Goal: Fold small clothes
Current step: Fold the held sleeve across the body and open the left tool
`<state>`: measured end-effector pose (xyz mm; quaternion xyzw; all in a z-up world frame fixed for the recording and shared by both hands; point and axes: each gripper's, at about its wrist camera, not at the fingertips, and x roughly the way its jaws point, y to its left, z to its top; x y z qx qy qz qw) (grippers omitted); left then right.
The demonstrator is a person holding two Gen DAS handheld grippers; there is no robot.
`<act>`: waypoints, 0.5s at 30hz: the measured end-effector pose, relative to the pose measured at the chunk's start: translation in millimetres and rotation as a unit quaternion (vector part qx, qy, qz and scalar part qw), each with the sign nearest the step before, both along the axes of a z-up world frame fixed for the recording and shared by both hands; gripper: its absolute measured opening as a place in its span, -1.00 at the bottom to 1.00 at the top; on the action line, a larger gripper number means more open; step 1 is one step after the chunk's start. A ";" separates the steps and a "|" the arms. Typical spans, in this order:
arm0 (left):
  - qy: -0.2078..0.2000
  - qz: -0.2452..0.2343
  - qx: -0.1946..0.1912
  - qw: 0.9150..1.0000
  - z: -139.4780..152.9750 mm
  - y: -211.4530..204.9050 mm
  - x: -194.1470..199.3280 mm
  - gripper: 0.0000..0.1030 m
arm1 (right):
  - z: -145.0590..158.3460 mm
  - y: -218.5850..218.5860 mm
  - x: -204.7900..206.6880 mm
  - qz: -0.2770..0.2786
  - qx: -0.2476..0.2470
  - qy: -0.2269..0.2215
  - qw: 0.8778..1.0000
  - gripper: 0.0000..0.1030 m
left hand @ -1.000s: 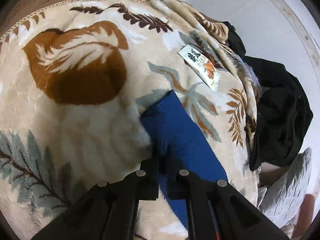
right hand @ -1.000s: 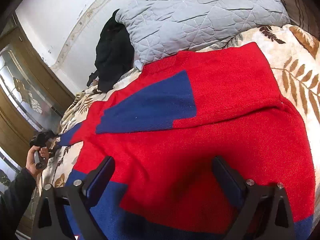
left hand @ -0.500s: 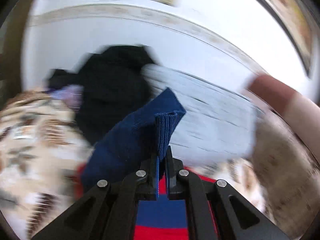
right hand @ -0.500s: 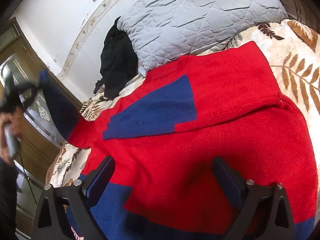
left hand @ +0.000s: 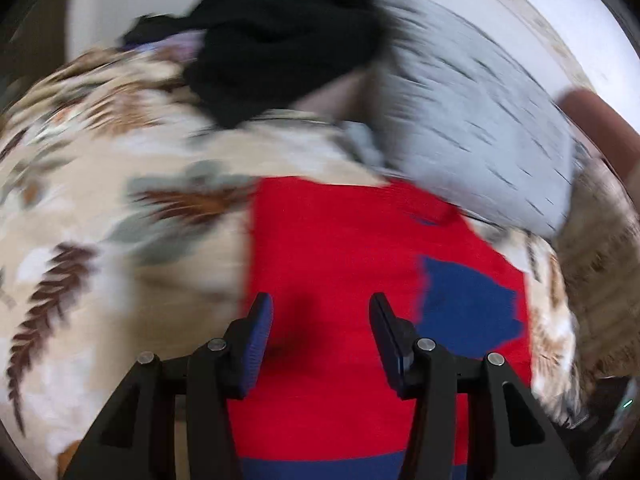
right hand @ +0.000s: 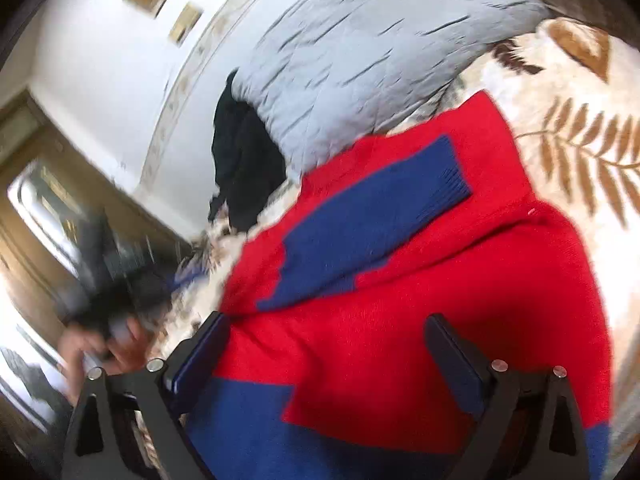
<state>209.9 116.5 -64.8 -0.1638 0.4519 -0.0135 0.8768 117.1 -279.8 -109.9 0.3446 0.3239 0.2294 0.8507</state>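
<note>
Left-wrist view is motion-blurred. Left gripper [left hand: 321,322] points down over a red sweater [left hand: 340,248], jaws opening, nothing between them, only red knit showing in the gap. Blue sleeve [left hand: 470,308] lies folded across the sweater's right part, and a blue hem band [left hand: 320,467] runs along the bottom edge. Sweater lies on a cream blanket [left hand: 120,208] with brown and grey-green leaf print. Black garment [left hand: 280,36] is heaped at the top, beside a grey quilted pillow [left hand: 472,132] that touches the sweater's upper right edge. White wall [left hand: 568,12] behind.
</note>
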 end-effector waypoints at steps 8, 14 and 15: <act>-0.014 0.031 -0.007 0.999 -31.5 30.5 -33.5 -0.01 | 2.9 -43.8 65.3 -0.070 0.074 0.108 0.989 0.88; -0.027 0.015 -0.004 1.000 -31.0 28.1 -29.6 0.02 | -11.8 -38.2 91.3 -0.099 0.058 0.158 0.981 0.39; -0.024 0.014 -0.003 1.000 -31.2 26.5 -26.3 0.02 | -11.6 -35.1 96.5 -0.102 0.039 0.166 0.980 0.24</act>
